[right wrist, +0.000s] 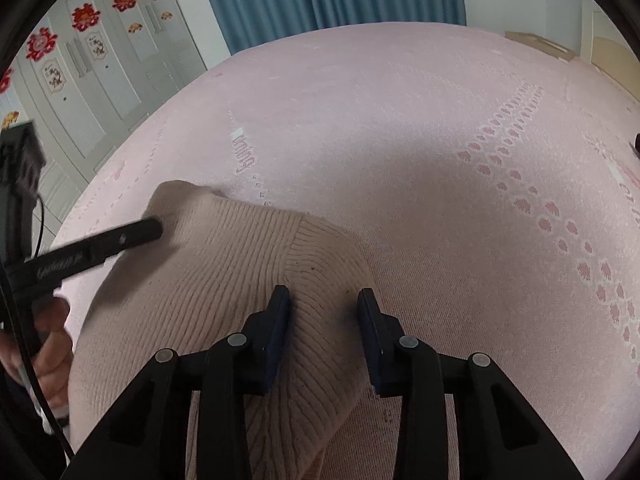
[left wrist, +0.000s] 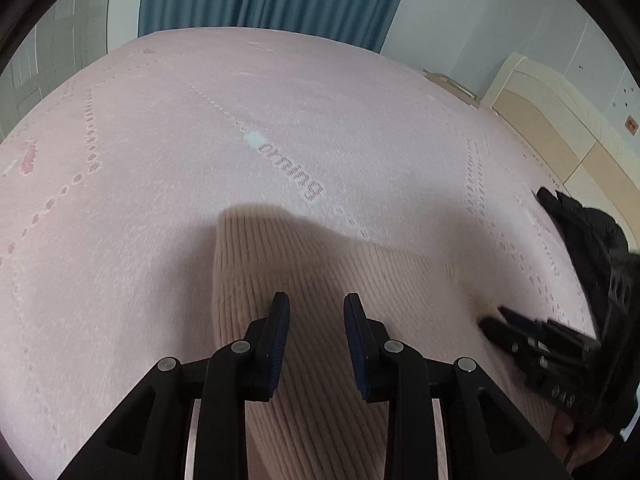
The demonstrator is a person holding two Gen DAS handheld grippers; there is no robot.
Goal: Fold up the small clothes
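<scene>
Below, beige knit sweater (right wrist: 224,280) on bed, under both grippers' slightly parted jaws, ungripped.

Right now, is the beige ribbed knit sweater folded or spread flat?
Partly folded: the beige ribbed knit sweater has one ribbed layer lying over another, its edge crossing diagonally on the pink patterned bedspread.

Both wrist views look steeply down, close over the same beige knit (left wrist: 320,280) on the pink bedspread (right wrist: 400,120).
</scene>
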